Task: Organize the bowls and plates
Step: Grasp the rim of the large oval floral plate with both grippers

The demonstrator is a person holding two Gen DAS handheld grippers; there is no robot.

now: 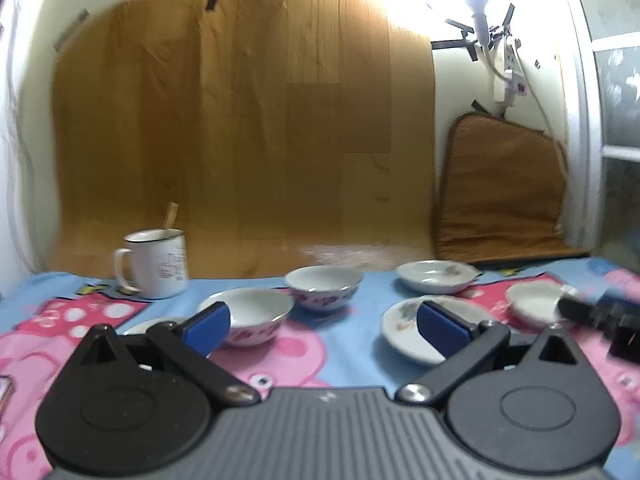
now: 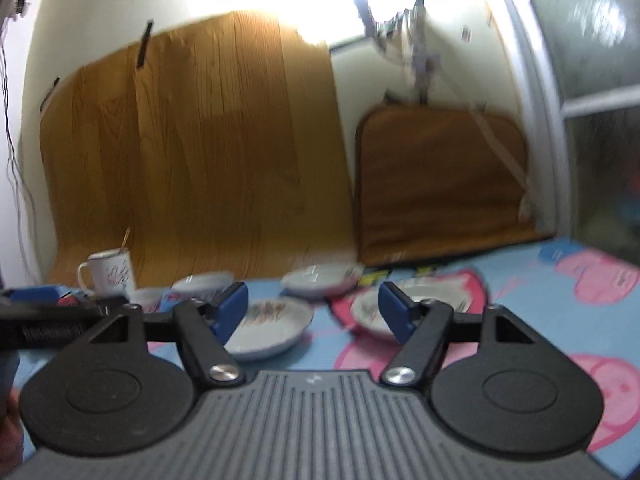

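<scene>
Both my left gripper (image 1: 324, 320) and right gripper (image 2: 312, 310) have jaws apart, empty. Bowls (image 1: 250, 314) sit left, plates (image 1: 412, 336) right, close together; a careless reach could knock neighbours.

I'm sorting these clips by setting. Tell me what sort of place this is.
Probably a room in a home, set up for recording. A cartoon tablecloth carries bowls, plates and a mug; a wood-look sheet is taped to the wall, beside a cushion and a window.
</scene>
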